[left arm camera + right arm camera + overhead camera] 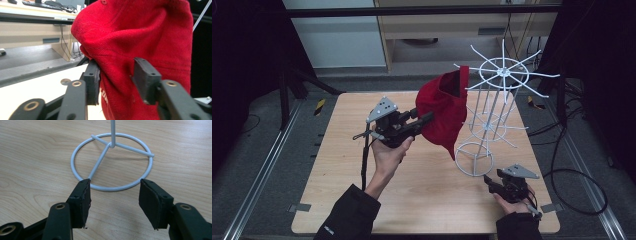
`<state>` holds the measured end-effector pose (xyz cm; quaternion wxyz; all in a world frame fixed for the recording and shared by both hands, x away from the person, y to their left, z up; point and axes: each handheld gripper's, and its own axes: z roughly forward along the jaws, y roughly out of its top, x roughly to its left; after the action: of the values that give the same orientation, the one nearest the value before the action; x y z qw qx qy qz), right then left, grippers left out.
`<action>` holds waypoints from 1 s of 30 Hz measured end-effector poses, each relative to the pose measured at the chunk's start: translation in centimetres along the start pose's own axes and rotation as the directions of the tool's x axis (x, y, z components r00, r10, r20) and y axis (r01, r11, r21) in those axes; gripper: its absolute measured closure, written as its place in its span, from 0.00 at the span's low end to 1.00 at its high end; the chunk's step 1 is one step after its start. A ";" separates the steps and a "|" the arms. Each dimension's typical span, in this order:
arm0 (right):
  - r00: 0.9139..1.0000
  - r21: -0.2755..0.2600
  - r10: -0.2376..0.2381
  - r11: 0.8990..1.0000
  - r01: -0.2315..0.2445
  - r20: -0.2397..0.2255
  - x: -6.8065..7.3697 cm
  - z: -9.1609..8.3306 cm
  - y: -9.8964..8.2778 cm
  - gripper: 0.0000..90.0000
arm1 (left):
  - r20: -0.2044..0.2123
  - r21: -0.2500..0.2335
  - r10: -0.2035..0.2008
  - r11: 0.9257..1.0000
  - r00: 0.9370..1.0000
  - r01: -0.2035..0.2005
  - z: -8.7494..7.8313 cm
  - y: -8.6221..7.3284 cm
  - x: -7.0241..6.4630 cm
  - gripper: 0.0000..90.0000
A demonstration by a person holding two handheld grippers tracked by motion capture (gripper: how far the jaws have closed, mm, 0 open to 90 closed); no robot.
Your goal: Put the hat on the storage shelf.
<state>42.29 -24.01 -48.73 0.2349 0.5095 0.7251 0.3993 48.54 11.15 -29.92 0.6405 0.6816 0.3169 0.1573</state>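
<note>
Your left gripper (424,119) had its jaws parted around a fold of the red cap (443,107), which hung on the white wire rack (492,107) near the desk's (337,165) far edge. Your right gripper (488,181), jaws wide and empty, rested by the rack's base ring (111,161) near the desk's right front corner.

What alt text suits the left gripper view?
A red cap hangs close ahead, its fabric between the left tongs, whose pads stand apart around it. Behind lie the wooden table and a desk.
</note>
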 end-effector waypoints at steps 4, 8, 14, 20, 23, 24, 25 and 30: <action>1.000 0.000 0.002 1.000 -0.002 0.004 -0.1 0.0 0.0 0.48 | -0.016 0.015 0.044 0.999 0.999 -0.044 -0.6 -0.2 -0.2 0.52; 1.000 -0.001 0.004 1.000 -0.004 0.006 -0.1 0.0 -0.1 0.46 | -0.035 0.023 0.057 0.998 0.998 -0.056 -1.9 -0.4 0.0 0.44; 1.000 -0.003 0.006 1.000 -0.006 0.017 -0.2 0.0 -0.1 0.43 | -0.046 0.043 0.066 0.997 0.997 -0.064 -3.9 -1.5 0.6 0.36; 1.000 -0.001 0.013 1.000 -0.013 0.023 -0.3 0.0 -0.2 0.41 | -0.095 0.085 0.075 0.994 0.993 -0.067 -6.4 -4.1 2.3 0.34; 1.000 -0.002 0.015 1.000 -0.015 0.025 -0.4 0.0 -0.2 0.40 | -0.121 0.116 0.067 0.992 0.990 -0.053 -7.4 -5.9 3.5 0.33; 0.999 -0.002 0.019 1.000 -0.019 0.026 -0.4 0.0 -0.2 0.39 | -0.128 0.127 0.062 0.991 0.990 -0.046 -7.7 -6.5 3.8 0.33; 0.999 -0.003 0.020 1.000 -0.020 0.028 -0.4 0.0 -0.2 0.39 | -0.139 0.150 0.062 0.988 0.988 -0.040 -8.1 -7.4 4.5 0.33; 0.999 -0.002 0.023 1.000 -0.023 0.034 -0.5 0.0 -0.3 0.37 | -0.215 0.224 0.028 0.974 0.976 0.022 -9.7 -11.2 7.1 0.33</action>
<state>42.34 -24.48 -49.04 0.2428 0.5244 0.7148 0.3939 45.26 22.86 -40.94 0.5204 0.7291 0.3997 0.1947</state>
